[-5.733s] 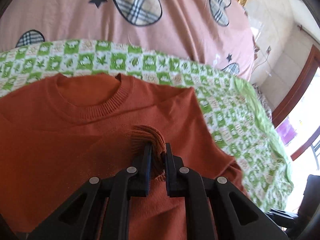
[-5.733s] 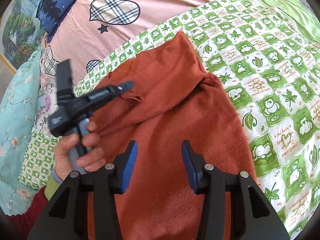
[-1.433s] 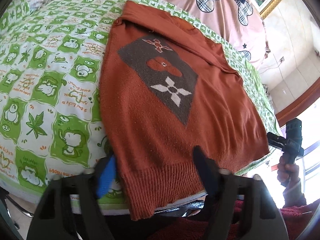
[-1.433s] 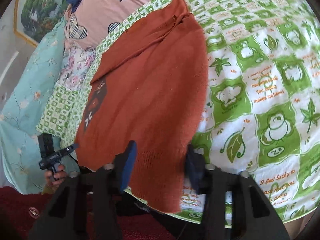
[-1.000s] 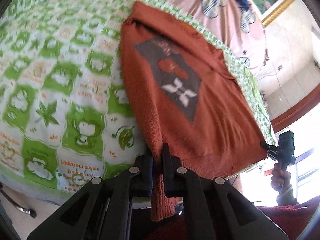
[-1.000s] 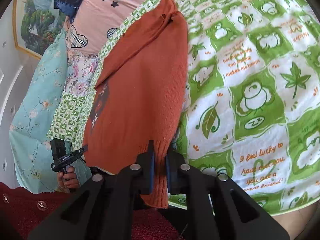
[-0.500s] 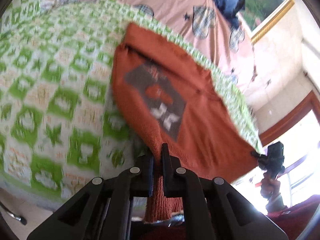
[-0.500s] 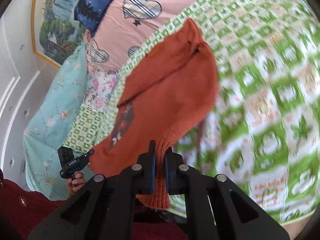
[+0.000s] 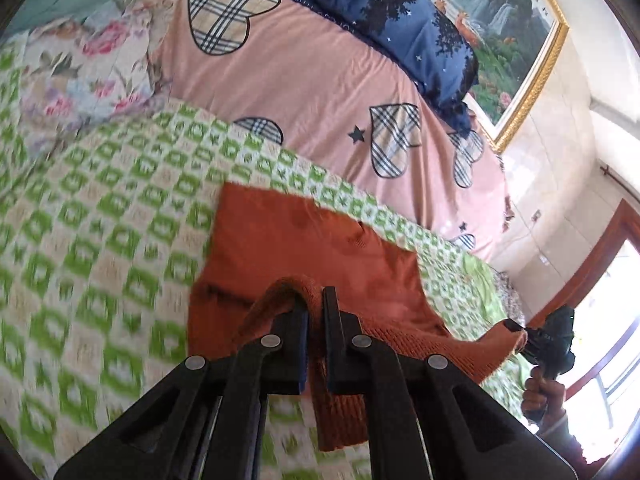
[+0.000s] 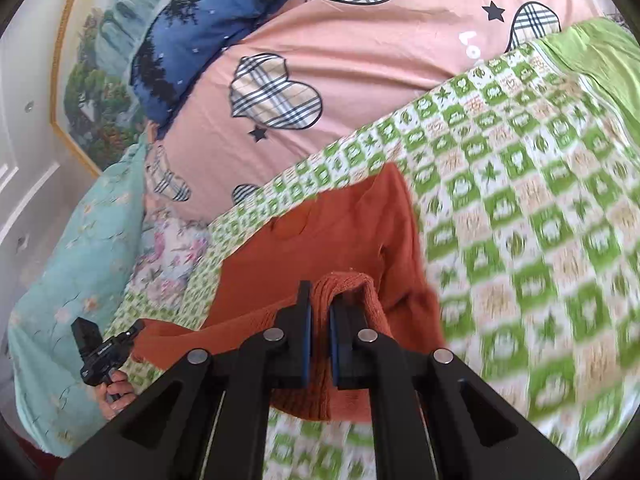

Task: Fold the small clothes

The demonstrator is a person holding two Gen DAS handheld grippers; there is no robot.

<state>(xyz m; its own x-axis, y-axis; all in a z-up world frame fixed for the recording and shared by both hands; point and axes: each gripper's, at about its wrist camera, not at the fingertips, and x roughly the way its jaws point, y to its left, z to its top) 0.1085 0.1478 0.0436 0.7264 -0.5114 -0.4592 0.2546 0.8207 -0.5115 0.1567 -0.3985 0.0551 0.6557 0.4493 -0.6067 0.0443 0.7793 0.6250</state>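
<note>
A rust-orange knit sweater [image 9: 304,240] lies on the green-and-white checked bedspread [image 9: 100,208], its neck end toward the pillows. My left gripper [image 9: 316,300] is shut on one corner of the ribbed hem, lifted above the bed. My right gripper [image 10: 319,300] is shut on the other hem corner of the sweater [image 10: 340,224]. The hem stretches between the two grippers, raised over the sweater's body, and the chest motif is hidden. In the left wrist view the right gripper [image 9: 520,334] shows at the far right; in the right wrist view the left gripper [image 10: 138,326] shows at the lower left.
A pink quilt with plaid hearts [image 9: 320,80] lies beyond the bedspread, with a dark blue pillow [image 9: 400,20] on it. A gold-framed landscape painting [image 9: 520,40] hangs behind. A floral cloth [image 10: 172,256] and a pale blue quilt [image 10: 68,280] lie at the left. A bright window [image 9: 608,340] is at the right.
Both grippers, shut on the hem corners, rose and swept forward over the bed toward the neck end. The sweater's lower half now hangs lifted and the motif has gone out of sight.
</note>
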